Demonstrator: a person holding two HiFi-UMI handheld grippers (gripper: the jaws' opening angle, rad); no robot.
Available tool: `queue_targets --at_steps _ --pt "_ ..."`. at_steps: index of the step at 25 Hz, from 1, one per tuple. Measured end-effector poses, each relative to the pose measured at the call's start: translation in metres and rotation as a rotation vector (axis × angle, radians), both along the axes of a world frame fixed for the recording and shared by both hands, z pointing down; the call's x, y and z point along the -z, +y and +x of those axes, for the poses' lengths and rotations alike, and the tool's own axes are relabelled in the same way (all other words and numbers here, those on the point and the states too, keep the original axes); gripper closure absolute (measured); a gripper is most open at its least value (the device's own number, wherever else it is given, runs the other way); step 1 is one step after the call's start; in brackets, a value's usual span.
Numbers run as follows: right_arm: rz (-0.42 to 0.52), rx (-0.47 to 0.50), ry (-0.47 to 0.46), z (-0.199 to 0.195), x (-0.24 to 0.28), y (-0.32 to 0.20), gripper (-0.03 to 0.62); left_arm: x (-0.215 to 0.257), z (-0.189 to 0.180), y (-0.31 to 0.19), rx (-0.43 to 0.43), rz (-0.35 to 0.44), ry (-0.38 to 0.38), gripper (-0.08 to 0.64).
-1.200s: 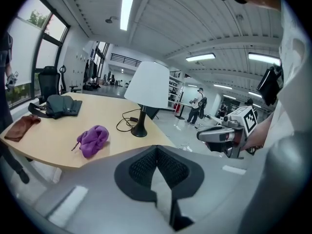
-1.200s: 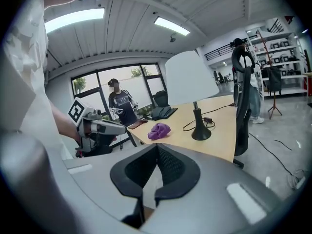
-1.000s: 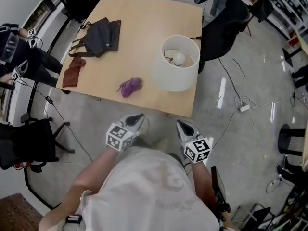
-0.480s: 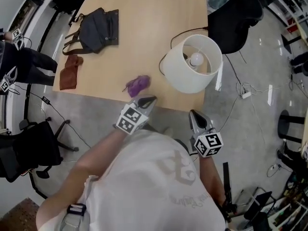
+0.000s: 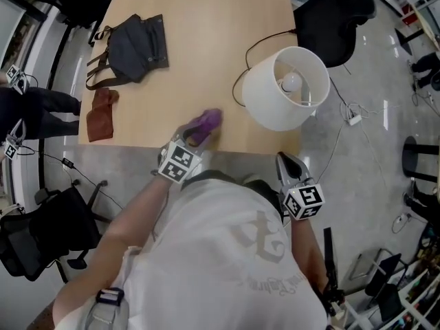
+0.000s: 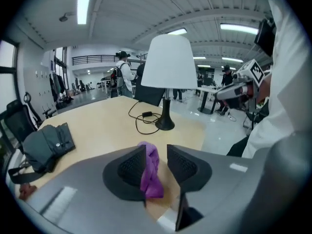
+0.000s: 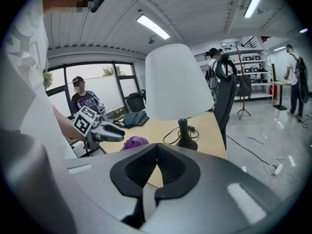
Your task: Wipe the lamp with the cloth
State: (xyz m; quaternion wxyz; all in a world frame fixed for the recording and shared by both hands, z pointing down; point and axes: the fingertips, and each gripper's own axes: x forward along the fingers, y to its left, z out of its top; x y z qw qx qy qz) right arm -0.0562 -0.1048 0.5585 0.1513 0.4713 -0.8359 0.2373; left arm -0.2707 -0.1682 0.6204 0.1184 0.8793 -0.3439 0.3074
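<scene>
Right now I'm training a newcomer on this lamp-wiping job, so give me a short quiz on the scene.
1. True or false: the purple cloth sits between the left tongs' jaws.
2. On the table, the lamp is: A upright; B tipped over; C upside down.
3. Fill in: the right tongs' jaws are ____.
Key: 1 true, and those jaws have just been opening; 2 A; 3 shut.

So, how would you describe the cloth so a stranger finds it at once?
Start at the wooden table with the white lamp. Near the table's front edge, left of the lamp, lies a small crumpled cloth, the only purple thing there.
</scene>
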Motion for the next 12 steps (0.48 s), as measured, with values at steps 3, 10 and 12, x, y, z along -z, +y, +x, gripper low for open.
queue_targets --at_steps 3,10,12 --pt "-0.002 -0.007 0.003 -0.003 -0.001 -0.001 0.58 -0.025 -0.004 -0.005 -0.059 -0.008 -0.132 0.366" --pt "-0.025 -0.042 0.02 0.005 -0.003 0.002 0.58 -0.08 0.007 -0.013 -0.079 -0.052 -0.312 0.319" --pt "-0.026 -0.058 0.026 0.011 -0.002 0.003 0.58 -0.09 0.002 -0.021 -0.063 -0.05 -0.343 0.316"
